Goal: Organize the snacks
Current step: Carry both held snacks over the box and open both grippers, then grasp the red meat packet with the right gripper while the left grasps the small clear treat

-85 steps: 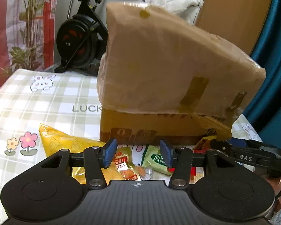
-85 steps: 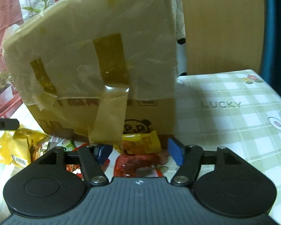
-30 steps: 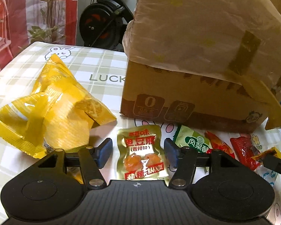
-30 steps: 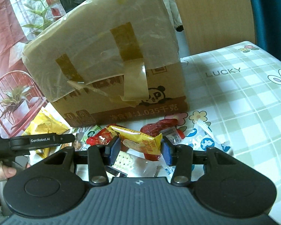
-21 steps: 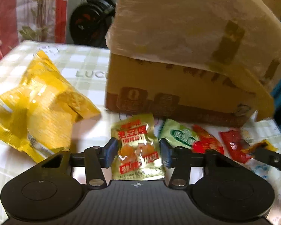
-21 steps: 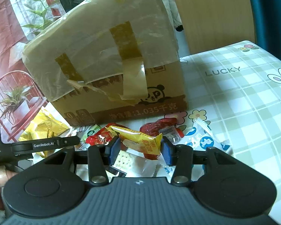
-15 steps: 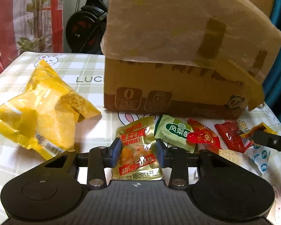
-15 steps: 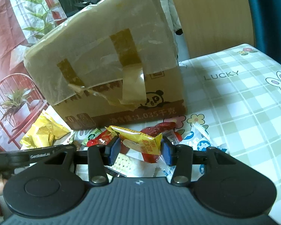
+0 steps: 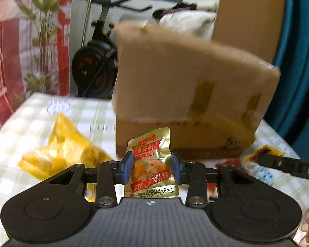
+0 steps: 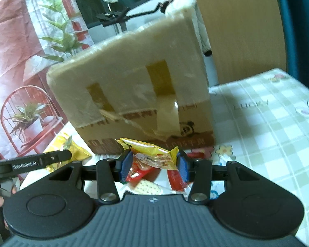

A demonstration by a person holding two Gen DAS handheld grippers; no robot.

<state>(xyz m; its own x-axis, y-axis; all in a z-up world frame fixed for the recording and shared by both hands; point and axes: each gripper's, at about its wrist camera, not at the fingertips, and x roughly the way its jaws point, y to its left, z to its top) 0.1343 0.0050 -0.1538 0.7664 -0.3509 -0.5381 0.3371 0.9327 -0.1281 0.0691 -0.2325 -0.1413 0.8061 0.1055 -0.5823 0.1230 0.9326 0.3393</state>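
My left gripper [image 9: 151, 166] is shut on a gold snack pouch [image 9: 152, 164] with red print and holds it off the table, in front of the cardboard box [image 9: 187, 94]. My right gripper [image 10: 153, 163] is shut on a yellow snack packet [image 10: 154, 154], also lifted, facing the same box [image 10: 134, 98], whose flap is taped over. Under it on the table lie red packets [image 10: 138, 173] and a clear cracker packet [image 10: 147, 186].
A large yellow chip bag [image 9: 59, 152] lies on the checked tablecloth [image 9: 26, 123] left of the box. The right gripper's arm [image 9: 288, 166] shows at the right of the left wrist view. An exercise bike [image 9: 94, 65] and a wooden panel [image 10: 241, 26] stand behind the table.
My left gripper closed on the gold pouch and lifted it from the table. My right gripper rose with the yellow packet. Both views now look higher at the box.
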